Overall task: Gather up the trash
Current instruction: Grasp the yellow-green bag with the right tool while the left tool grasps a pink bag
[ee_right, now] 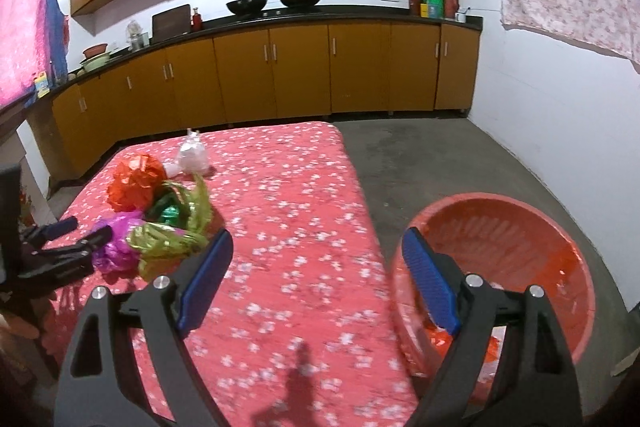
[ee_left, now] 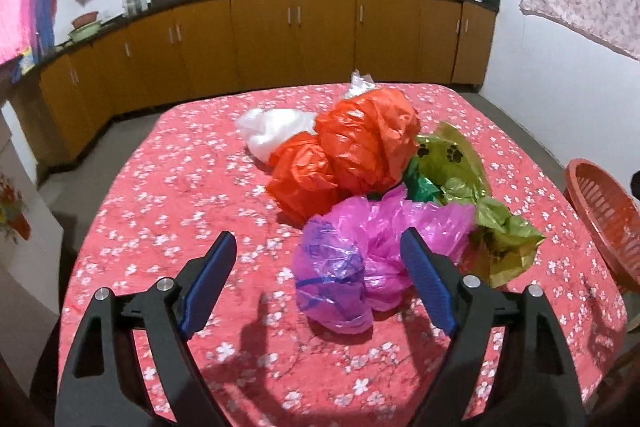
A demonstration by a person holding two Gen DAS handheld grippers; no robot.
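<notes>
A table [ee_left: 168,187] under a red cloth printed with white blossoms filled both views, and everything below is placed against it. Off its right edge, on the grey floor, stood a round red plastic basket [ee_right: 520,227]; only the right wrist view looked into it and showed crumpled orange plastic [ee_right: 440,337] at its bottom, while the left wrist view caught just a slice of its slatted rim.

The trash lay heaped on the table's middle: an orange plastic bag [ee_left: 360,147], a pink-purple bag [ee_left: 360,259] nearest the camera, a green bag with paw prints [ee_left: 452,163], and a white bag [ee_left: 272,131] on the far side. The left view alone showed these close up.

The left gripper [ee_left: 318,255] angled down over the table, jaws wide apart, holding nothing; its right finger overlapped the pink-purple bag, though contact could not be told. The right gripper [ee_right: 318,255] tilted down across the table's right edge toward the basket, jaws equally wide and empty.
</notes>
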